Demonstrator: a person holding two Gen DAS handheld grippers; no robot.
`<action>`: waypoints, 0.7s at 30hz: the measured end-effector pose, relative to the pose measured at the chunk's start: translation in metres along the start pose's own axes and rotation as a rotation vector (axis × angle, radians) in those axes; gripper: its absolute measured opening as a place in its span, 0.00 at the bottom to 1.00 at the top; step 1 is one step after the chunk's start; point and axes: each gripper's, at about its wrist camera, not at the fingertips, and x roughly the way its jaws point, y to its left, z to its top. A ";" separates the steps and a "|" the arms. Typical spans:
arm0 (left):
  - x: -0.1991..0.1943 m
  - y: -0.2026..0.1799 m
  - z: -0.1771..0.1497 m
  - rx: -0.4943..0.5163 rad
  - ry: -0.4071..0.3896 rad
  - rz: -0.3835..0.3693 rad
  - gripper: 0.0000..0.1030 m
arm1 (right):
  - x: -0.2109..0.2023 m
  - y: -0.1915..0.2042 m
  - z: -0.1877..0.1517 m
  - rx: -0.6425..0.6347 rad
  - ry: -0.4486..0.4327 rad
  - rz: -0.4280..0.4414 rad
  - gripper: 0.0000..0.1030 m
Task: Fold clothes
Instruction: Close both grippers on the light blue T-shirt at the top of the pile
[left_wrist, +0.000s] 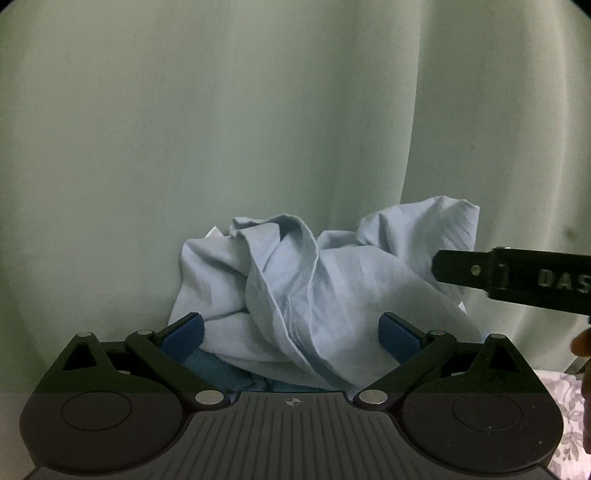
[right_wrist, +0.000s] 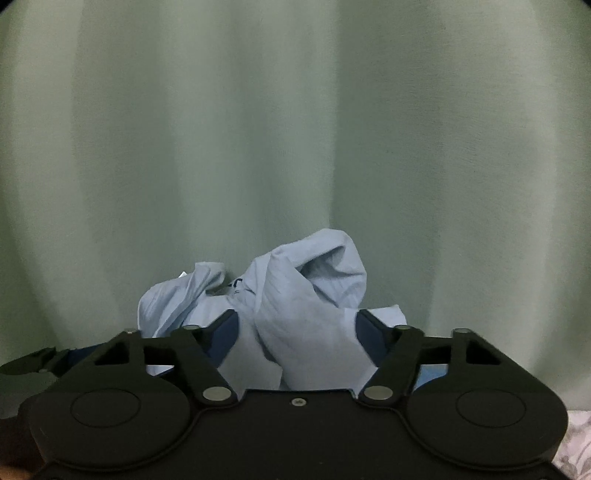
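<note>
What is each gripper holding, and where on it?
Left gripper: nothing, jaws open around the light blue shirt. Right gripper: a bunched fold of it fills the jaws; firm grip cannot be told.

Pale green curtain (left_wrist: 221, 129), floral-patterned bedding (left_wrist: 565, 391)

soft matt cloth shirt (left_wrist: 325, 295), matt curtain (left_wrist: 221, 129)

Raised letters "DAS", cut off by frame edge, on black right gripper (left_wrist: 439, 267) entering at right of left wrist view. Small crosshair mark (left_wrist: 291, 402) on left gripper body, bottom centre. Dark print on light blue garment (right_wrist: 295, 295) in right wrist view, too small to read.
</note>
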 end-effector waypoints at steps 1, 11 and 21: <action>0.001 0.000 0.000 -0.003 0.001 -0.007 0.93 | 0.001 0.001 0.000 -0.001 0.001 0.000 0.58; 0.002 0.002 0.001 -0.057 0.019 -0.103 0.62 | 0.005 0.003 -0.001 -0.003 0.024 0.017 0.17; -0.001 0.007 -0.001 -0.105 0.025 -0.128 0.37 | -0.011 0.004 -0.006 -0.021 0.021 0.010 0.04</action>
